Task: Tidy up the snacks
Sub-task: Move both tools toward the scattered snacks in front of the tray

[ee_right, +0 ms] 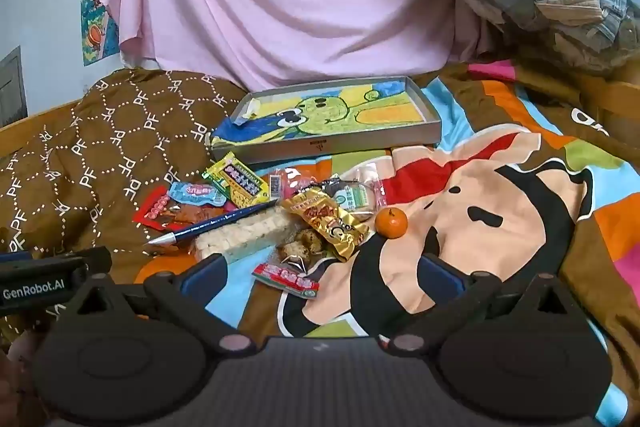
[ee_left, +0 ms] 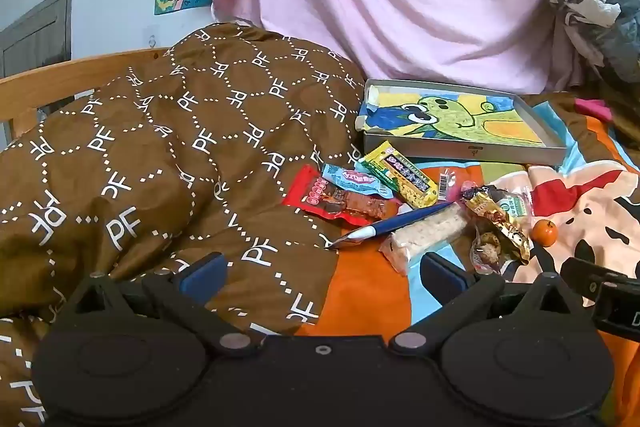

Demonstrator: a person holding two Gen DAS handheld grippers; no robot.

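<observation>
Both the left gripper and right gripper gape empty, while overlapping crinkly snack packets partly hide a blue pen.

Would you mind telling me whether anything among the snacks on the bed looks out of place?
Yes: a blue pen lies across the snack pile, resting on the pale rice bar. It is no snack.

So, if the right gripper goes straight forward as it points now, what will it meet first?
Probably the small red-and-white packet, lying just ahead between the open fingers of the right gripper. The snack pile lies behind it; depth is unclear.
</observation>
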